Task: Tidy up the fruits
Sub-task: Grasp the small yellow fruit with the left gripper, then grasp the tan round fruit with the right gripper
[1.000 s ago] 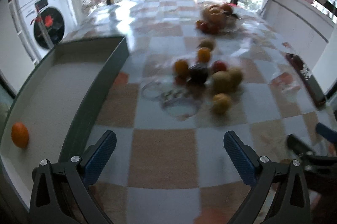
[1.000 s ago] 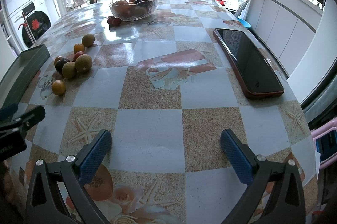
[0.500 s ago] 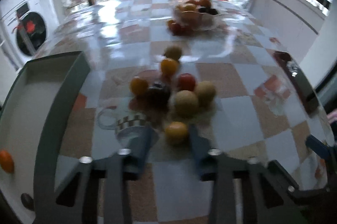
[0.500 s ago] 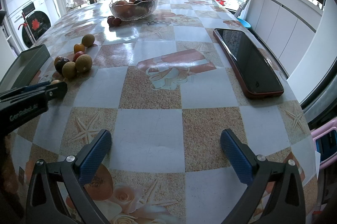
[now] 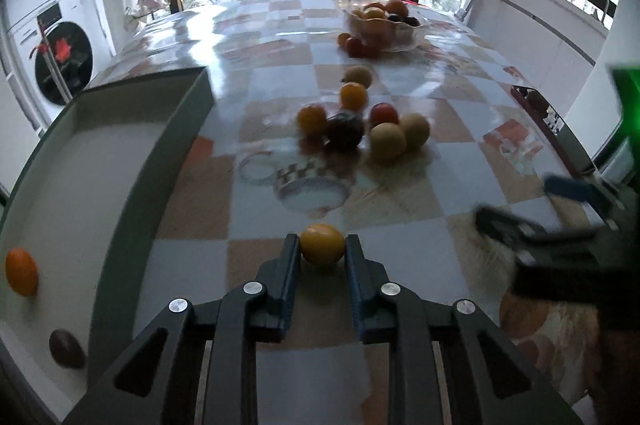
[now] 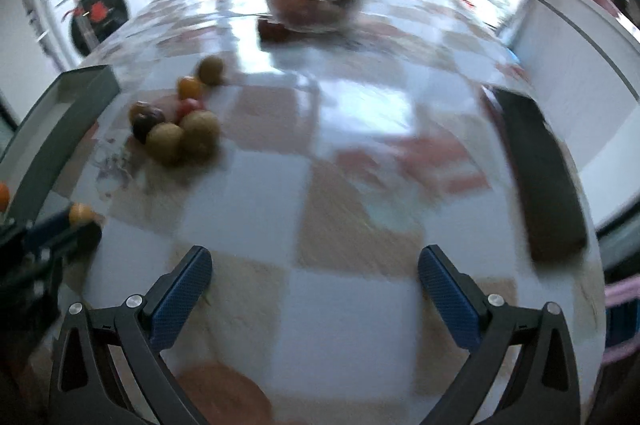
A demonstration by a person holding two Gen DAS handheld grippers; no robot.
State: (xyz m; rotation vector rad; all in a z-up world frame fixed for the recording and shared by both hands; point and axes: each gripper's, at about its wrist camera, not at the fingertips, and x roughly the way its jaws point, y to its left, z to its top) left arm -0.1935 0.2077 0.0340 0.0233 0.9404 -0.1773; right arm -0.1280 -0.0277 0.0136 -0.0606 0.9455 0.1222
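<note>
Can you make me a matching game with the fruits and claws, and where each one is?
Things:
1. small round yellow fruit
2. round orange fruit
3. clear glass fruit bowl
4. right claw

Places or states:
A. lying inside the grey tray
B. at the far end of the checkered table
C. open, nothing between its pads
D. pinched in the left claw

Pairs: 1-D, 2-A, 3-B, 4-C
</note>
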